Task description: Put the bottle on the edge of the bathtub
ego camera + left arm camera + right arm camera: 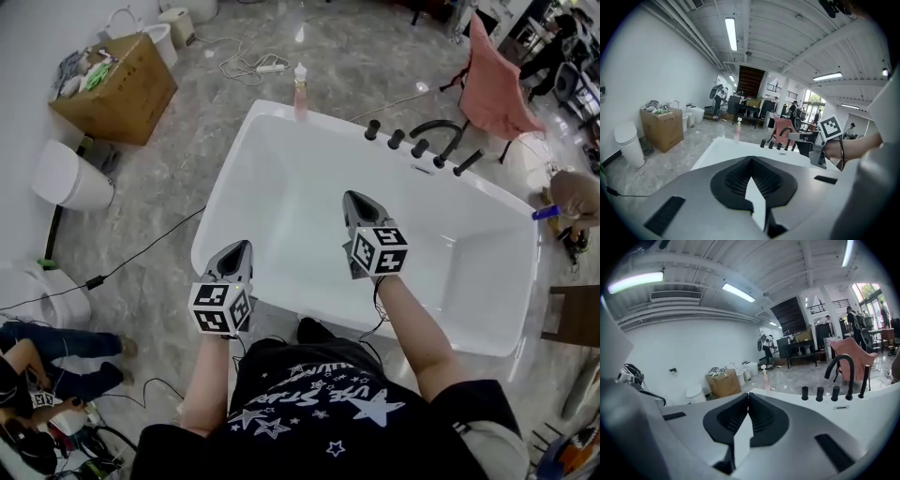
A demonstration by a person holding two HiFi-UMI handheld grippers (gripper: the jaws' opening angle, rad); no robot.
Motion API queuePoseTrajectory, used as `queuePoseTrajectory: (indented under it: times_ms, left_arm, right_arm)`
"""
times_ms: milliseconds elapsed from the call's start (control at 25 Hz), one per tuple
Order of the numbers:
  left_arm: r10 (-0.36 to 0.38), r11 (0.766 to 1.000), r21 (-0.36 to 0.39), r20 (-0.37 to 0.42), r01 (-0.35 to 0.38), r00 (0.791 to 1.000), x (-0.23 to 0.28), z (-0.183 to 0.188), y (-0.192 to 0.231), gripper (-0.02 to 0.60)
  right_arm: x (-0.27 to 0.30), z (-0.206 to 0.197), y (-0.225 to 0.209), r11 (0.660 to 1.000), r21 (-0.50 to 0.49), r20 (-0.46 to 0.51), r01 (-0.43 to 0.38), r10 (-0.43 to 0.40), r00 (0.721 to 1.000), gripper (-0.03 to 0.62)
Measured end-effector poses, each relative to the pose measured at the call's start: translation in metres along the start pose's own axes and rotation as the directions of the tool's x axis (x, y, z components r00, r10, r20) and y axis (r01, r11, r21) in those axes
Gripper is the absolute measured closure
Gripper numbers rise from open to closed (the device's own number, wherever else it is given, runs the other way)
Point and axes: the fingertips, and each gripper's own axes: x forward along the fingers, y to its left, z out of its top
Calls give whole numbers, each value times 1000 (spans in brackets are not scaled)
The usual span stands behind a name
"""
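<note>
One pink pump bottle (300, 92) stands upright on the white bathtub (221, 187) rim, upper centre. Two grippers hover at the tub: left gripper (240, 247) and right gripper (355, 199), both with jaws together and empty.

Nothing here reads cleanly. My black shirt (319, 398) has white lettering among stars, too warped to make out. The cubes (221, 307) on my left hand-held gripper (240, 247) and right hand-held gripper (354, 199) carry only square patterns. Print on the cardboard box (122, 84) is too small.
</note>
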Motion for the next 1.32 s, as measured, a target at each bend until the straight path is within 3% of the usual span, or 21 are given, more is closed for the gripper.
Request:
queuePoseTrajectory:
  times_ms: [240,640,960,1320]
  left_arm:
    - [15,1000,14,18,-15,1000,-26,-6,-5,566]
    - [84,995,-54,6,-84,996,-119,-54,22,566]
    - [41,999,-26,45,-40,998,-162,-69,-9,566]
    - [-1,1000,5,85,0,996,-247,-104,-47,566]
  right_arm:
    - [-10,-18,19,999,-33,-18,-27,26,999,579]
    - [-34,-52,104,995,-43,-48,-94,92,995,579]
    - [-94,-57,117,996,-16,-19,-82,82,996,579]
    - [-196,-79,159,997,-35,14,-72,72,997,579]
